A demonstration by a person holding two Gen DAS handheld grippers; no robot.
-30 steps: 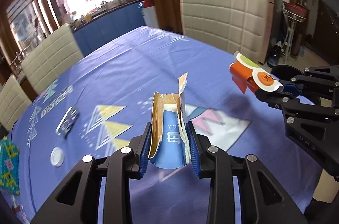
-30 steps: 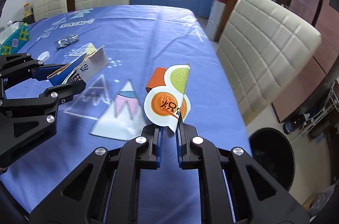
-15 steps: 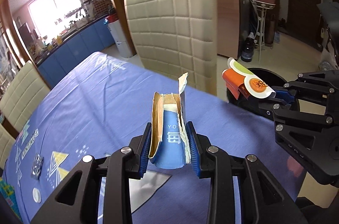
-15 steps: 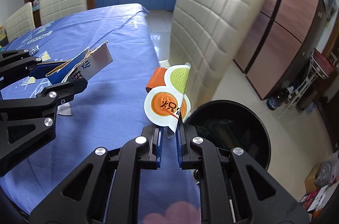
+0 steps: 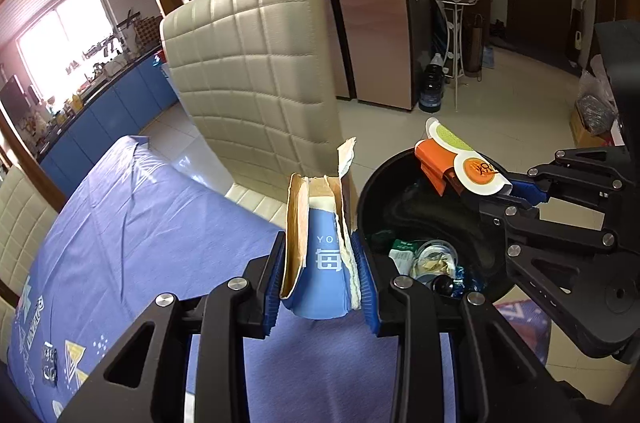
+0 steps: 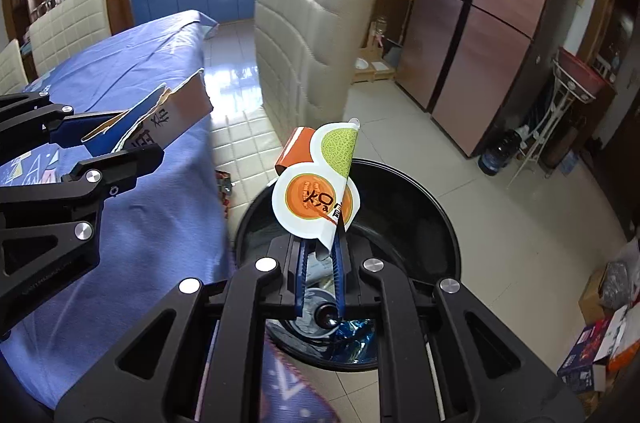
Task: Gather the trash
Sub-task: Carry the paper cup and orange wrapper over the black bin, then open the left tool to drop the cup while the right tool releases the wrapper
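Release technique: right gripper (image 6: 320,255), clamped on wrapper (image 6: 316,199), opens over bin (image 6: 448,223); left gripper (image 5: 320,275), gripping carton (image 5: 320,243), shifts toward 3 o'clock first.

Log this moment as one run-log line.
left tool: shut on torn blue carton, over table edge | right tool: shut on melon-print wrapper, above black trash bin | nothing dropped yet
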